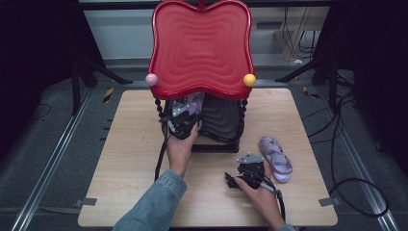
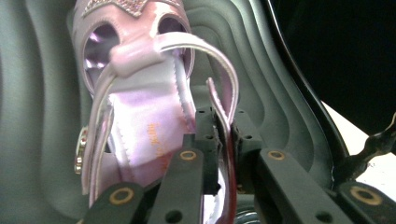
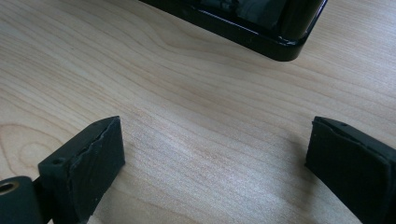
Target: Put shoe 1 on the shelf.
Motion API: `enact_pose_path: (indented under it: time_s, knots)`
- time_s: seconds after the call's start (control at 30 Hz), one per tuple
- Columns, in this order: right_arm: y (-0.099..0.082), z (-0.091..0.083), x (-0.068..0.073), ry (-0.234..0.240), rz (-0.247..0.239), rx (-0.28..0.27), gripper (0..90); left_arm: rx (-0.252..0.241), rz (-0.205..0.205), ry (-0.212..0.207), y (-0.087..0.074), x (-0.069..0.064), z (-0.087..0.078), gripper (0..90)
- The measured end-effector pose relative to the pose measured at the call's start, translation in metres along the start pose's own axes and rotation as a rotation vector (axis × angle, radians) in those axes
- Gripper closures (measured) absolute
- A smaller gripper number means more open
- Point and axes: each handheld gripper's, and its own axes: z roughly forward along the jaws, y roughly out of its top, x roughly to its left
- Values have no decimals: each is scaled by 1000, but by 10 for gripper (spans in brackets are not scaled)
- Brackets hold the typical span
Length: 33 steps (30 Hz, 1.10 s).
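— Sandals: where are the two lilac ones?
— One sandal (image 2: pixel 140 116) lies on the black lower tray (image 2: pixel 37 140), at frame centre in the left gripper view. The other sandal (image 1: pixel 275 159) rests on the wooden table (image 1: pixel 130 144), right of centre in the high view.
— And the left gripper (image 1: pixel 185 119)?
— Under the red upper tray (image 1: pixel 201 48), centre of the high view, its jaws clamped on the first sandal's heel strap (image 2: pixel 224 112).
— The right gripper (image 1: pixel 236 180)?
— Lower right of the high view, just beside the second sandal. Jaws spread wide over bare wood, grasping nothing.
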Motion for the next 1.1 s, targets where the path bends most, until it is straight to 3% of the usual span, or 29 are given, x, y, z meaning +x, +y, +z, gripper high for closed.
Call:
enact_pose_path:
  time_s: [0.4,0.5,0.7,0.87,1.1]
  knots:
    - [0,0,0,-1,0,1,46,36,-9,2,4,-6,2,729]
    - [0,0,0,-1,0,1,45,35,-15,-13,5,-7,1,645]
    - [0,-3,1,-15,-10,2,76,19,16,-24,8,-15,-10,451]
    - [6,-19,4,-12,-26,-5,84,12,27,-35,10,-17,-25,373]
    - [17,-50,2,-13,-31,-16,214,9,73,-53,6,-18,-53,299]
